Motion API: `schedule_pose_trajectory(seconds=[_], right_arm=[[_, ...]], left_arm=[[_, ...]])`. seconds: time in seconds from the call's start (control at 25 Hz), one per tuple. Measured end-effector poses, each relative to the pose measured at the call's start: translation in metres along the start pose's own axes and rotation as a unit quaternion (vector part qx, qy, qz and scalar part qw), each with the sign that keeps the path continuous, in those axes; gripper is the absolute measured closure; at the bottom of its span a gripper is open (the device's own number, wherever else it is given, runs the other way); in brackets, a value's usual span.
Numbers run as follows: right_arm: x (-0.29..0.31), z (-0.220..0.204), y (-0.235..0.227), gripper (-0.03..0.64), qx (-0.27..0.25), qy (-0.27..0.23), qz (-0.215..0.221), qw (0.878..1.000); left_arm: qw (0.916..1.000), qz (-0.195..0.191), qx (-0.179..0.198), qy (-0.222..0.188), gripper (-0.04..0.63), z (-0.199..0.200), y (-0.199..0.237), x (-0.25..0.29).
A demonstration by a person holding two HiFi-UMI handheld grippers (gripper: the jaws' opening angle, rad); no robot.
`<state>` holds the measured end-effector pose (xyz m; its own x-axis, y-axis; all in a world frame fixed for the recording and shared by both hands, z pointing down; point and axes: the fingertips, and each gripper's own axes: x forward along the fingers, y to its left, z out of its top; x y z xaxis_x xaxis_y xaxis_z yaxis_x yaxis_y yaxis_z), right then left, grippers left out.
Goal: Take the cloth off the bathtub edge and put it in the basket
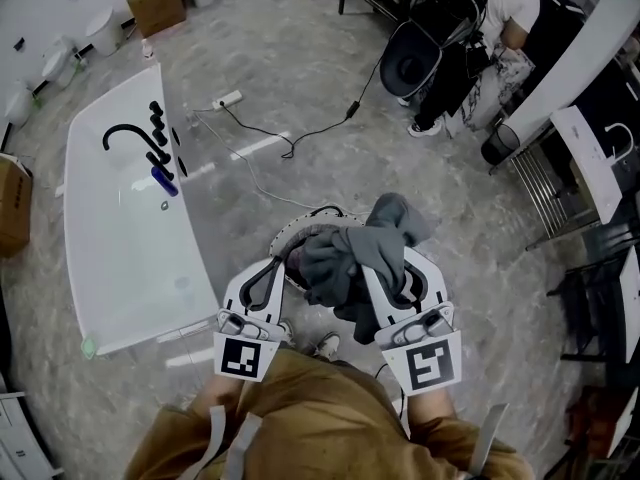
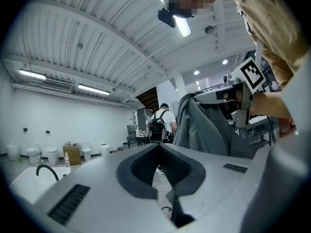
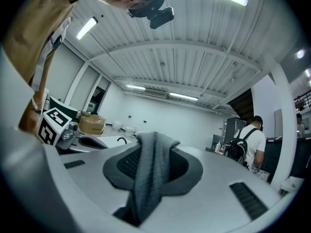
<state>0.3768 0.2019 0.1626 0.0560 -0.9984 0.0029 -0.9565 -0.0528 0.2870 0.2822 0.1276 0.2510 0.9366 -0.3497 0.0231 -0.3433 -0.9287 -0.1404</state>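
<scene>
1. Two grippers sit side by side, low in my head view. The right gripper (image 3: pixel 153 149) has its fingers (image 3: pixel 119 164) pinching the grey cloth (image 1: pixel 340 263).
2. In the right gripper view, a narrow band of the cloth runs up between those fingers and folds over their tips. The head view shows the rest as a thick bunch, spreading left of the fingers and beyond their tips (most of its bulk is there).
3. The left gripper (image 2: pixel 158 148) has its fingers (image 2: pixel 141 168) pressed together at the tips, with nothing between them. The cloth hangs just to the right of them, and I cannot tell whether it brushes them.
4. The basket (image 1: pixel 284 235) is under the cloth, just beyond the tips of the left fingers. Only part of its white rim shows past the bunch, so I cannot tell whether the cloth touches it.
5. The bathtub (image 1: pixel 130 258) lies out to the left of the left fingers, well apart from the cloth. A black tap (image 1: pixel 122 133) is at its far end.
6. Far beyond the right fingers and off to their right is another person (image 1: pixel 505 13).
</scene>
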Motion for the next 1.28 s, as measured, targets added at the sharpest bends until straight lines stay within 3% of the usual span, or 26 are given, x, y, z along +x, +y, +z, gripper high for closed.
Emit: schedule_pose_trajectory(seconds=[0.36, 0.6, 1.04, 1.28], right_arm=[[0.047, -0.038, 0.004, 0.532, -0.030, 0.016, 0.017, 0.999], [0.082, -0.097, 0.002, 0.532, -0.036, 0.044, 0.019, 0.998], [0.133, -0.268, 0.041, 0.531, -0.028, 0.118, 0.045, 0.992], [0.138, -0.397, 0.080, 0.520, -0.014, 0.208, 0.081, 0.975]], left_arm=[[0.9994, -0.014, 0.026, 0.020, 0.589, -0.021, 0.022, 0.027], [0.9986, -0.026, 0.016, 0.043, 0.589, -0.064, 0.026, 0.049], [0.9965, -0.015, -0.025, 0.079, 0.589, -0.190, 0.048, 0.076], [0.9935, -0.011, -0.045, 0.104, 0.589, -0.265, 0.041, 0.081]])
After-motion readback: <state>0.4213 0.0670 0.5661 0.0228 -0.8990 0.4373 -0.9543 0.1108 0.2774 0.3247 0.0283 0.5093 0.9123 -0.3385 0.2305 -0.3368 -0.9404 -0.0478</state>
